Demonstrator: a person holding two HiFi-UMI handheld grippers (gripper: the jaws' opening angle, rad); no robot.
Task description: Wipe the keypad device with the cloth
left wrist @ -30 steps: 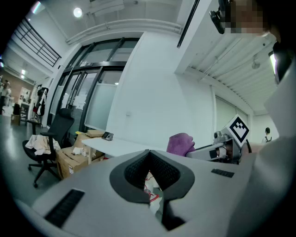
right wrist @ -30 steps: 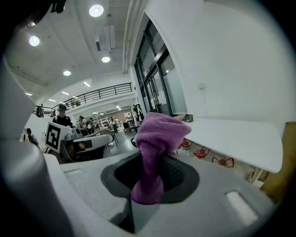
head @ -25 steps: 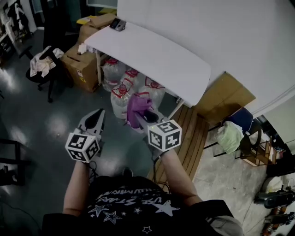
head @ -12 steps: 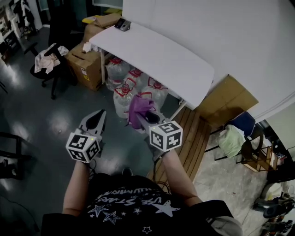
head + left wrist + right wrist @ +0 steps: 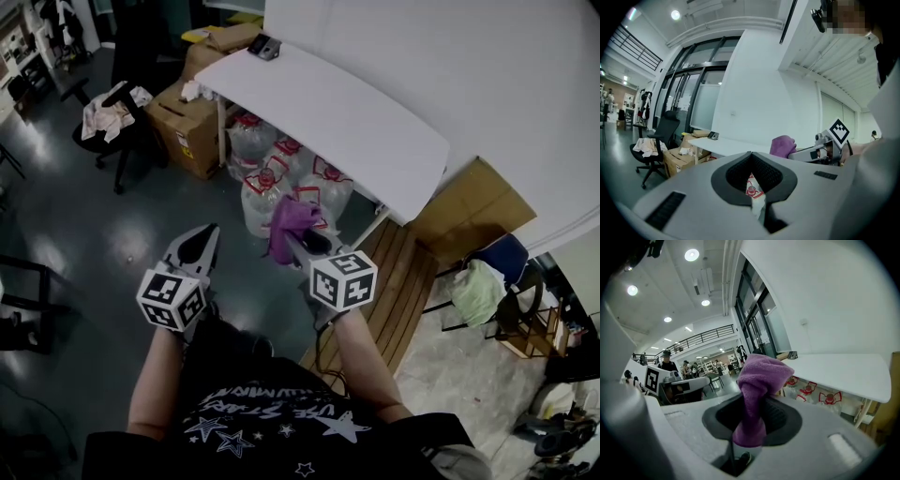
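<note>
- Gripping a purple, nubby terry cloth (image 5: 292, 219), the right gripper (image 5: 292, 246) has its two grey moulded jaws pinched on it. The cloth's lower part is squeezed into a narrow neck between the ribbed black pads, and its top bulges out past the tips in a soft rounded fold.
- The left gripper (image 5: 206, 231) is level with the right gripper and apart from it. Its jaws are brought together into a point. They hold nothing, and only a small keyhole gap shows behind the tips in its own view.
- Each gripper carries a white cube printed with black square markers, and both are held in front of the person's dark star-printed shirt (image 5: 272, 422).
- The small dark flat keypad device (image 5: 265, 45) lies on the long, smooth white table (image 5: 347, 122), at its far end and close to the corner by the wall. It is well apart from both grippers and from the cloth, with the table's length between them.
- Clear plastic water jugs with red labels (image 5: 267, 192) stand under the table's middle, just beyond the cloth in the head view.
- Brown cardboard boxes (image 5: 192, 127) sit by the table's far end.
- A black wheeled office chair draped with pale fabric (image 5: 108, 112) stands on the glossy dark floor (image 5: 84, 234).
</note>
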